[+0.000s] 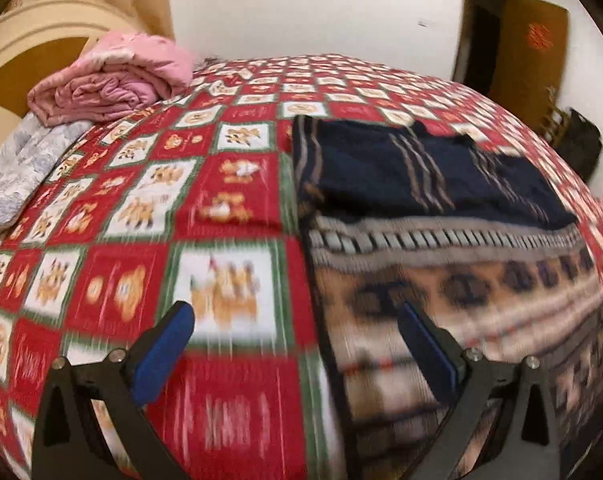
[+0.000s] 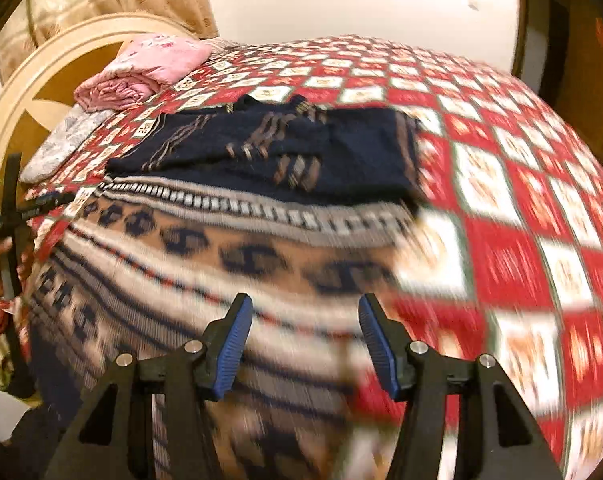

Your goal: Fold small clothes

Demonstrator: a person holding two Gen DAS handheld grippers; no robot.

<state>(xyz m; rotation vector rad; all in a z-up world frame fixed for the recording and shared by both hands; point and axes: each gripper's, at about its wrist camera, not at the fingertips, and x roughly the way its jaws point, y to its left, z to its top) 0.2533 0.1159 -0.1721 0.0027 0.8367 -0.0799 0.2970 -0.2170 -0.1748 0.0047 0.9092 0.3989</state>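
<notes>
Sweater on bed, both grippers empty.
Patterned sweater [image 2: 237, 248] lies flat on the checkered bedspread [image 2: 513, 208]; left gripper [image 1: 297, 332] gapes wide, right gripper [image 2: 305, 332] stands part-open, neither touching cloth.

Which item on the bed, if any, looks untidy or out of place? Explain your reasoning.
Nothing is spilled or damaged. The patterned sweater lies flat on the checked bedspread, its dark navy part folded over with slightly rumpled sleeves. The pink quilt sits folded near the headboard. Motion blur hides finer detail.

Red check bedspread [image 1: 229, 128] w/ pink folded quilt [image 1: 113, 84], grey pillow [image 1: 17, 168], headboard [image 2: 41, 92] behind.
</notes>
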